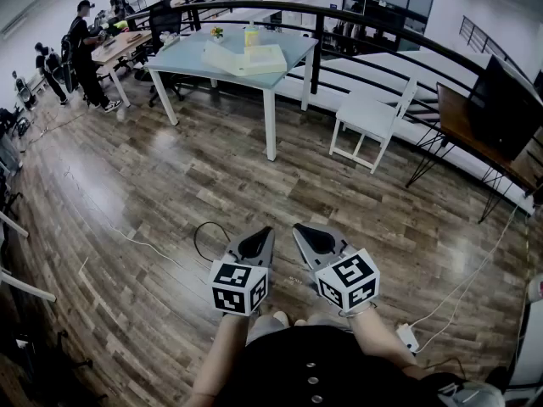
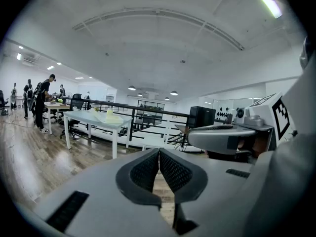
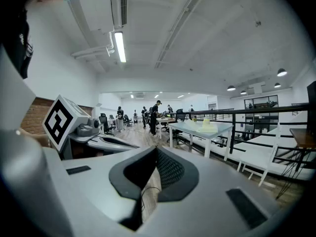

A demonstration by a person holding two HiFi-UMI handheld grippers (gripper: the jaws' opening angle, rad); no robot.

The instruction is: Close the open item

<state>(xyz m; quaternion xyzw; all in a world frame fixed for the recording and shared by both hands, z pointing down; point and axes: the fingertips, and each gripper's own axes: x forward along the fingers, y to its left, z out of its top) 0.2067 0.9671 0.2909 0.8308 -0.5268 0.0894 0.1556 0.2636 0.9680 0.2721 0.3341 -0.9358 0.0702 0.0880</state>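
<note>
The grey left gripper point(image 1: 257, 245) and grey right gripper point(image 1: 312, 237) sit side by side, each with its jaws pressed together on nothing. The pale open flat item point(image 1: 246, 58) lies on the glass-topped white table point(image 1: 188, 63) at 12 o'clock, well apart across the brown wood-plank floor point(image 1: 212, 172). A white slatted chair point(image 1: 366, 114) stands at 1 o'clock, near the table's right edge.

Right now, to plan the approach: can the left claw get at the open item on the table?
Probably not from here. The left claw, shut, sits by the body, and a stretch of floor separates it from the open item on the table. The way looks free.
</note>
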